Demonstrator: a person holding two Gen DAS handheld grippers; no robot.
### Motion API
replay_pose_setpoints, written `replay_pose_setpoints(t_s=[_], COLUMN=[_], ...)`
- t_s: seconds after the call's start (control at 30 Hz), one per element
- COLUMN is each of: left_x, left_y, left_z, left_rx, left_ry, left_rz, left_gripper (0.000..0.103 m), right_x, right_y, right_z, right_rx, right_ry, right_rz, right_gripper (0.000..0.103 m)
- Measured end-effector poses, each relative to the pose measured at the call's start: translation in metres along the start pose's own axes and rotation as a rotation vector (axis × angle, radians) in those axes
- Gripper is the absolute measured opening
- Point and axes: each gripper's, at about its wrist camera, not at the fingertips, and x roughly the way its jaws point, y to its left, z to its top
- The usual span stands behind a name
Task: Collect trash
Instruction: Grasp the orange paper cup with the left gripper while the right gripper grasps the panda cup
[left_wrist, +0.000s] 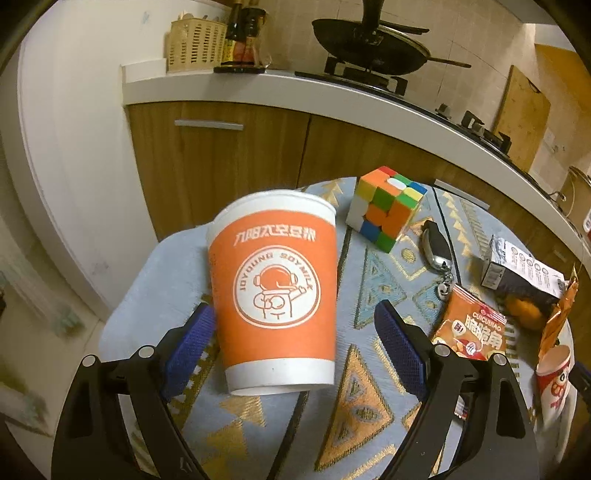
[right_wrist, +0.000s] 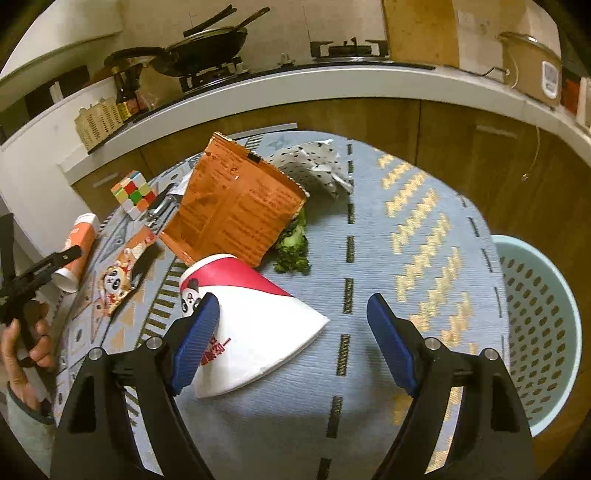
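Observation:
An orange-and-white soymilk paper cup (left_wrist: 275, 291) lies on the patterned tablecloth (left_wrist: 362, 295), between the spread blue fingers of my left gripper (left_wrist: 295, 332), which is open; the left pad is close to the cup's side. It shows small in the right wrist view (right_wrist: 75, 251). My right gripper (right_wrist: 288, 332) is open over a crushed red-and-white panda paper cup (right_wrist: 251, 325), its left pad (right_wrist: 195, 332) at the cup's edge. A large orange snack bag (right_wrist: 236, 206), a small orange snack packet (left_wrist: 469, 328), a crumpled white wrapper (right_wrist: 314, 162) and green leaf scraps (right_wrist: 293, 247) lie behind.
A pale blue perforated bin (right_wrist: 535, 325) stands at the table's right edge. A Rubik's cube (left_wrist: 388, 206), car key (left_wrist: 437, 247), dark carton (left_wrist: 517, 269) and an orange fruit (left_wrist: 524, 314) lie on the table. A kitchen counter with wok (left_wrist: 369, 44) runs behind.

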Motion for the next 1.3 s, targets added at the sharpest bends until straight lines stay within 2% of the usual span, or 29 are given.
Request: replay_pose_setpoints(t_s=[0.13, 0.27, 0.37, 0.47, 0.53, 0.57, 0.63, 0.73, 0.8, 0.9, 1.1, 1.3], left_x=[0.008, 0.008, 0.009, 0.009, 0.01, 0.01, 0.007, 0.002, -0.002, -0.011, -0.024, -0.028], left_y=[-0.004, -0.004, -0.004, -0.005, -0.005, -0.005, -0.006, -0.01, -0.013, -0.02, -0.039, -0.053], left_z=[0.001, 0.0, -0.002, -0.002, -0.003, -0.003, -0.004, -0.006, -0.008, -0.013, -0.026, -0.034], left_rx=[0.004, 0.007, 0.01, 0.015, 0.018, 0.018, 0.024, 0.049, 0.067, 0.086, 0.116, 0.166], left_ry=[0.007, 0.006, 0.014, 0.008, 0.011, 0.01, -0.001, -0.021, -0.037, -0.043, -0.052, -0.076], left_rz=[0.005, -0.006, -0.01, -0.015, -0.023, -0.026, -0.039, -0.053, -0.061, -0.091, -0.154, -0.143], left_gripper=[0.084, 0.08, 0.076, 0.072, 0.067, 0.067, 0.067, 0.066, 0.066, 0.066, 0.066, 0.066], right_x=[0.009, 0.018, 0.021, 0.018, 0.013, 0.012, 0.007, -0.002, -0.01, -0.016, -0.022, -0.021], right_y=[-0.001, 0.002, 0.012, 0.021, 0.024, 0.024, 0.026, 0.032, 0.041, 0.052, 0.073, 0.085], right_z=[0.003, 0.005, 0.005, 0.003, 0.002, 0.002, 0.001, 0.0, 0.0, 0.0, 0.001, 0.006], right_rx=[0.012, 0.027, -0.003, -0.032, -0.028, -0.028, -0.031, -0.056, -0.091, -0.135, -0.174, -0.166], right_ry=[0.038, 0.086, 0.092, 0.072, 0.053, 0.048, 0.039, 0.021, 0.006, 0.007, 0.007, 0.007], right_rz=[0.054, 0.13, 0.116, 0.106, 0.113, 0.117, 0.126, 0.113, 0.089, 0.066, 0.102, 0.118], right_gripper=[0.086, 0.086, 0.085, 0.077, 0.065, 0.061, 0.045, 0.031, 0.027, 0.027, 0.027, 0.027])
